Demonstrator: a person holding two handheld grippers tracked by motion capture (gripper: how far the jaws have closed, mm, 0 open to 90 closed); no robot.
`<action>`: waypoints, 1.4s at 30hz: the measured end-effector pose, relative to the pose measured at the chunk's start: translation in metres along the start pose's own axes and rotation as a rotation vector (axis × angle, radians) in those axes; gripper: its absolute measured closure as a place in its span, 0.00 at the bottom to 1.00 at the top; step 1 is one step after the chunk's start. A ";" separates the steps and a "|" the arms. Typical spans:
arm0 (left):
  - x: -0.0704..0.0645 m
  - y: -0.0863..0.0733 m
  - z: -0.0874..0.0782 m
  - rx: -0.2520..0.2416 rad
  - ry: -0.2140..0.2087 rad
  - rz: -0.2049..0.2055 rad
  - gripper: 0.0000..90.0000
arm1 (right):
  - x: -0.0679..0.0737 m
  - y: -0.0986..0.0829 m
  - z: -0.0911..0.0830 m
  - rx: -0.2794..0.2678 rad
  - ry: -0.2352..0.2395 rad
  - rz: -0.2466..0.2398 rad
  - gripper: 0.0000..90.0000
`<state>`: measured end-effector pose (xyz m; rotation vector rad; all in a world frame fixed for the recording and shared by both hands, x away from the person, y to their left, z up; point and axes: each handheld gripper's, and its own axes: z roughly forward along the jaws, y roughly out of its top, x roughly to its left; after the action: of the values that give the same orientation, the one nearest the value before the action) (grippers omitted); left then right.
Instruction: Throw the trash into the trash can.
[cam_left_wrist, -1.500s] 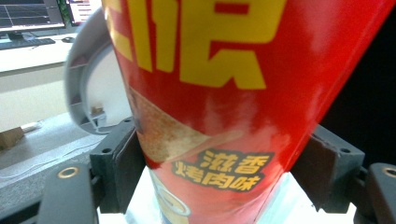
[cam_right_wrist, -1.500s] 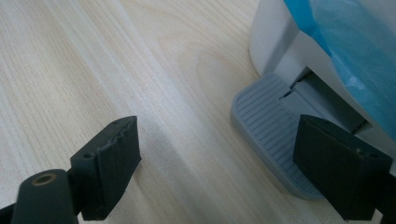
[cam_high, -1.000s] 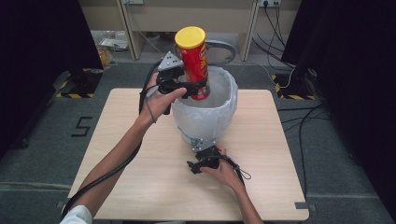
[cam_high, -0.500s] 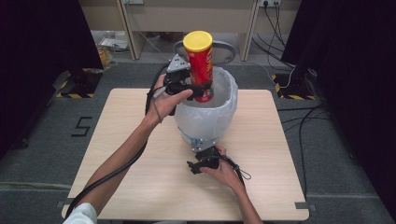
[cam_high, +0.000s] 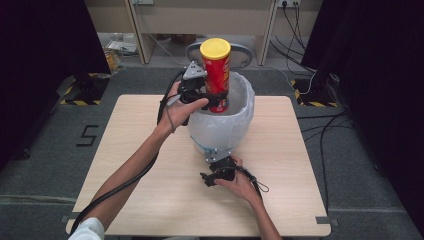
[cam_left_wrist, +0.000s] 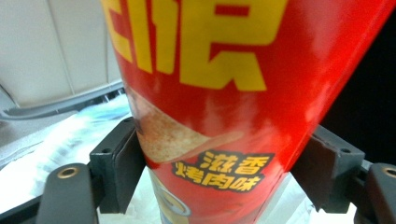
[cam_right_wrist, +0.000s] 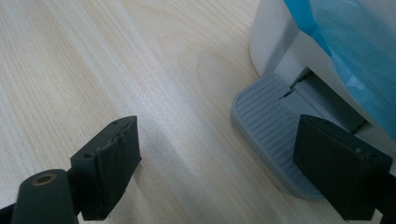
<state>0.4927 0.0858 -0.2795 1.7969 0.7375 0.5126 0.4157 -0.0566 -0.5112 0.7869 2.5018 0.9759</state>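
Note:
A tall red chip can (cam_high: 217, 75) with a yellow lid stands upright over the mouth of a white pedal bin (cam_high: 225, 127) lined with a pale bag. My left gripper (cam_high: 212, 99) is shut on the can's lower half; in the left gripper view both black jaws press its red wall (cam_left_wrist: 219, 107). My right gripper (cam_high: 207, 178) rests low on the table in front of the bin. It stands open, with the bin's grey foot pedal (cam_right_wrist: 273, 140) just beyond its jaws and nothing between them.
The bin sits mid-table on a light wooden table (cam_high: 145, 165). Cables trail from both grippers. Beyond the far edge are a grey chair back (cam_high: 240, 50), desk legs and floor cables (cam_high: 320, 90). Dark curtains flank both sides.
My left gripper has carried the can to the right, from the bin's left rim to above its opening. The right gripper has stayed by the pedal.

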 end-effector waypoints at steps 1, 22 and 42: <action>0.000 -0.001 0.000 0.002 0.000 -0.008 0.26 | 0.000 0.000 0.000 0.001 -0.003 -0.008 0.17; 0.003 -0.002 -0.020 -0.032 0.011 -0.016 0.17 | 0.000 0.000 0.000 0.005 -0.004 -0.003 0.16; 0.015 -0.023 -0.055 -0.035 0.005 -0.023 0.17 | 0.000 0.000 0.000 0.005 -0.006 -0.008 0.16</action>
<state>0.4615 0.1389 -0.2828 1.7530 0.7475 0.5113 0.4158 -0.0560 -0.5112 0.7798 2.5010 0.9636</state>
